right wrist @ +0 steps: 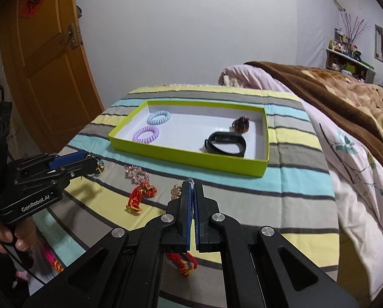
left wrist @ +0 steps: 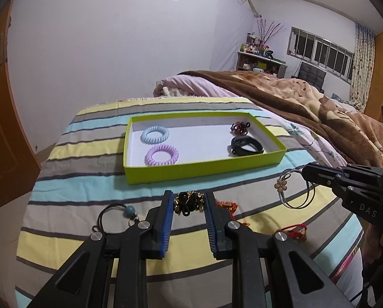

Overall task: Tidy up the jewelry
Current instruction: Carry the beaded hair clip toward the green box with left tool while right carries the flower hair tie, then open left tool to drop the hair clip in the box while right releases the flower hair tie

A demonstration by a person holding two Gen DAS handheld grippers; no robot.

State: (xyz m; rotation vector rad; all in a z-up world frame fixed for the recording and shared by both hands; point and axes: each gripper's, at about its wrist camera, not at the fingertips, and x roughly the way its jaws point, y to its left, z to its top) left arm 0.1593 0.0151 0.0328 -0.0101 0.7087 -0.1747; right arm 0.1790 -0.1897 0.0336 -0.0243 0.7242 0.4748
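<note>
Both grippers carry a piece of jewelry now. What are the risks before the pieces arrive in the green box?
1. The right gripper pinches only a thin edge of the wire bangle, which hangs free below the closed jaws; it may swing or slip out.
2. The left gripper holds a bunched gold and black chain; a loose end could drop.
3. The green box already holds the black band on its near right side; a careless drop may tangle things.

The wall [left wrist: 101,59] is plain and pale. An orange door [right wrist: 45,59] stands on the left with a red paper sign [right wrist: 35,0] on it. The bed [left wrist: 94,179] has a striped sheet, with a brown blanket [left wrist: 306,97] and a pink quilt [right wrist: 350,159] heaped on it. Far back are a full shelf [left wrist: 258,61], a long window [left wrist: 322,51] and a spotted curtain [left wrist: 360,64].
</note>
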